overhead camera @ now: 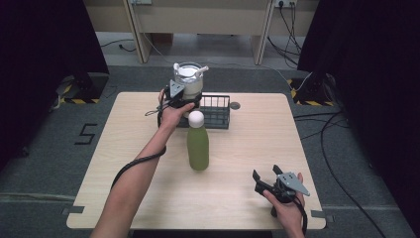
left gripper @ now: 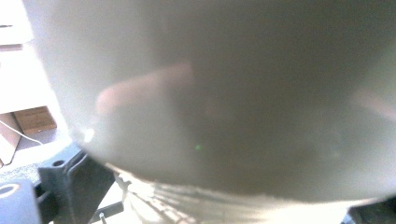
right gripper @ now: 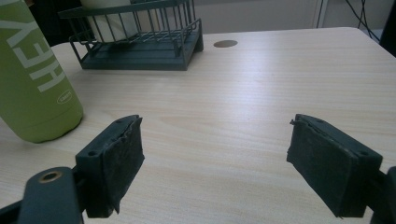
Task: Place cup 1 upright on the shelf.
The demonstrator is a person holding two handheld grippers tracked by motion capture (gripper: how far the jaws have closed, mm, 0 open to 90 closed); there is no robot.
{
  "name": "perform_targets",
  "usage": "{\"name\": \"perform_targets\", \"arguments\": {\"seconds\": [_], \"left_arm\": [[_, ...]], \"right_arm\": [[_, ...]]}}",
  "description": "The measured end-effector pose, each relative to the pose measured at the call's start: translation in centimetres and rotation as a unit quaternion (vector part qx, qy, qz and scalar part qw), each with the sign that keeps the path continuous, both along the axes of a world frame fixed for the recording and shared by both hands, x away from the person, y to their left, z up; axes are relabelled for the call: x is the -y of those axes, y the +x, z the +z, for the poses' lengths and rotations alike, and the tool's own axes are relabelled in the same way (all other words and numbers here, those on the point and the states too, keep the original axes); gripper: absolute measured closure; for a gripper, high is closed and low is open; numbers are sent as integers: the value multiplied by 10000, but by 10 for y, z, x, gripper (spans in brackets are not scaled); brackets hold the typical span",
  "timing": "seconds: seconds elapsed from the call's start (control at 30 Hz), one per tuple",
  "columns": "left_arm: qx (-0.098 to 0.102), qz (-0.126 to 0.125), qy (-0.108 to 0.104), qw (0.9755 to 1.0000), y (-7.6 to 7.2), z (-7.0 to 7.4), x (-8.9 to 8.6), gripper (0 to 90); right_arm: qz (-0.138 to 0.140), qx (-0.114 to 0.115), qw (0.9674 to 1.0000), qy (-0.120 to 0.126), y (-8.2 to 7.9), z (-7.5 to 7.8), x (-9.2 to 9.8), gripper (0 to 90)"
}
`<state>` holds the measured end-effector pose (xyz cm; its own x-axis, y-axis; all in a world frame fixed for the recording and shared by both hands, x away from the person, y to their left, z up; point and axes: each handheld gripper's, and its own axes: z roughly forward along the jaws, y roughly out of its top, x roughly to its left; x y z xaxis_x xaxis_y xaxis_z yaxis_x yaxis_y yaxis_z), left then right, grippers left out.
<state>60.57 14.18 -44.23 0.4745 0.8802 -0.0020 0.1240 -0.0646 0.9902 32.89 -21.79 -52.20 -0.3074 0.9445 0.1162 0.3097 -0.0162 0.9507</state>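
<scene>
A pale jar (overhead camera: 188,79) with a white lid and clasp stands at the left end of a dark wire basket (overhead camera: 218,113). My left gripper (overhead camera: 182,95) is against its near side, jaws either side of it and shut on it. In the left gripper view the jar's wall (left gripper: 224,93) looms blurred and very close. A green bottle (overhead camera: 197,146) with a white cap stands upright mid-table, also in the right gripper view (right gripper: 35,79). My right gripper (overhead camera: 265,172) hovers low over the near right of the table, open (right gripper: 215,154), nothing between its pads.
The light wooden table (overhead camera: 247,144) has a round cable hole (overhead camera: 235,105) just right of the basket (right gripper: 140,51). Cables trail on the floor at the right. Table legs and dark curtains stand beyond the far edge.
</scene>
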Motion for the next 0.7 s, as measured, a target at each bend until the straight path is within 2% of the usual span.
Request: {"name": "perform_targets", "arguments": {"seconds": [0.5,0.7], "left_arm": [[91,-71,87,9999,-14,4,-10,25],[105,-93,267,9995,-21,4,-14,29]], "right_arm": [[15,-12,10000,-12,1,0,0,174],[7,-16,10000,-3,1,0,0,173]]}}
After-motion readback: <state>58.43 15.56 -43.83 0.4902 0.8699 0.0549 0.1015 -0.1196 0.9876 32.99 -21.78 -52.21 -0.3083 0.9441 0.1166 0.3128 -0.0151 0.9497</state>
